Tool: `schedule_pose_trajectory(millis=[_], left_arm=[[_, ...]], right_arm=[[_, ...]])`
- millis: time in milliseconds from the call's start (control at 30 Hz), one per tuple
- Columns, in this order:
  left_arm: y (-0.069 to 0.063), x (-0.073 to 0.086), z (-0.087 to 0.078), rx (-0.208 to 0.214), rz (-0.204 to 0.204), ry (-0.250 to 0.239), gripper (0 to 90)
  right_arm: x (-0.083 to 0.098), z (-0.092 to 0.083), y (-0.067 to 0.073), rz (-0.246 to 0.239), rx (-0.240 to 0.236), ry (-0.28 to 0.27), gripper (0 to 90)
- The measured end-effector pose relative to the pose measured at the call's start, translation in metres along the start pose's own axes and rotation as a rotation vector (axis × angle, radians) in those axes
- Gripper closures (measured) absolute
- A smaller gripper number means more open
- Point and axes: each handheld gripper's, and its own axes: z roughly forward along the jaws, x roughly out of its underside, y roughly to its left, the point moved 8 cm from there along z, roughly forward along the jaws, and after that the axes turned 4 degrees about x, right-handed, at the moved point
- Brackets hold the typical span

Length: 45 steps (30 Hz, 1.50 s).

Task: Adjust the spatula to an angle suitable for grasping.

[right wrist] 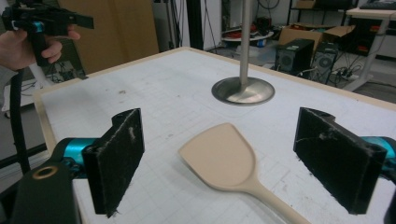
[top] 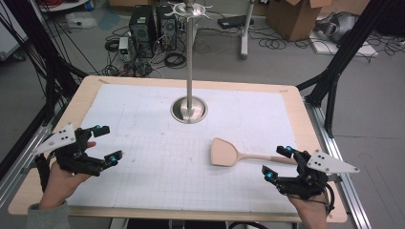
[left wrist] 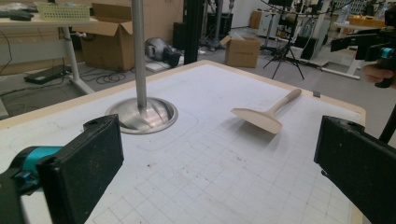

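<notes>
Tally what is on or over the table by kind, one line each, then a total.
Wooden spatula: 1
Metal stand with upright pole: 1
Hand-held tools, left tool and right tool, both open and holding nothing: 2
Total: 4

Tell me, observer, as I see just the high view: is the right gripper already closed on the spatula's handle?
Observer: No. In the right gripper view the right gripper stands open, and the spatula lies flat between its jaws, untouched.
Operator: And the left gripper?
Observer: The left gripper is open too, with bare table mat between its pads.
Operator: Does the pole stand in anything?
Observer: Yes, in a dished metal base.
</notes>
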Motion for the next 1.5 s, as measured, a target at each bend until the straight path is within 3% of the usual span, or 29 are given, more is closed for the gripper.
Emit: schedule_pose_trajectory(millis=[100, 200, 233, 267, 333, 367, 467, 733, 1000, 1067, 1167, 1400, 1500], left_arm=[[0.0, 0.001, 0.001, 0.002, 0.002, 0.006, 1.8], [0.0, 0.001, 0.001, 0.001, 0.002, 0.005, 1.8], [0.0, 0.001, 0.001, 0.001, 0.002, 0.005, 1.8], [0.0, 0.001, 0.001, -0.001, 0.001, 0.005, 1.8], [0.0, 0.001, 0.001, -0.002, 0.002, 0.004, 1.8], [0.0, 0.002, 0.001, -0.002, 0.0, 0.004, 1.8], [0.001, 0.003, 0.002, -0.003, -0.002, 0.007, 1.8], [0.001, 0.004, 0.004, 0.007, -0.008, 0.004, 1.8], [0.007, 0.008, 0.002, -0.013, -0.017, 0.009, 1.8], [0.008, 0.01, 0.003, -0.019, -0.015, 0.015, 1.8], [0.011, 0.011, 0.004, -0.046, 0.001, 0.022, 1.8], [0.013, 0.016, 0.007, -0.04, -0.014, 0.032, 1.8], [0.013, 0.017, 0.008, -0.04, -0.016, 0.035, 1.8]], right_arm=[[0.003, 0.0, -0.003, 0.01, 0.013, 0.015, 18.7], [0.012, 0.003, -0.01, 0.012, 0.044, 0.061, 31.5], [0.012, 0.003, -0.01, 0.012, 0.044, 0.061, 31.5], [0.015, 0.004, -0.013, 0.018, 0.059, 0.085, 38.3], [0.017, 0.005, -0.014, 0.018, 0.064, 0.093, 40.4], [0.02, 0.006, -0.017, 0.027, 0.074, 0.11, 48.4], [0.024, 0.005, -0.02, 0.046, 0.079, 0.129, 58.6], [0.03, 0.001, -0.026, 0.038, 0.08, 0.134, 89.7], [0.036, -0.001, -0.033, 0.061, 0.112, 0.152, 90.0], [0.046, -0.001, -0.042, 0.067, 0.152, 0.19, 90.0], [0.055, -0.002, -0.046, 0.075, 0.165, 0.215, 90.0], [0.078, 0.006, -0.059, 0.083, 0.203, 0.295, 90.0], [0.086, 0.01, -0.065, 0.091, 0.233, 0.301, 90.0]])
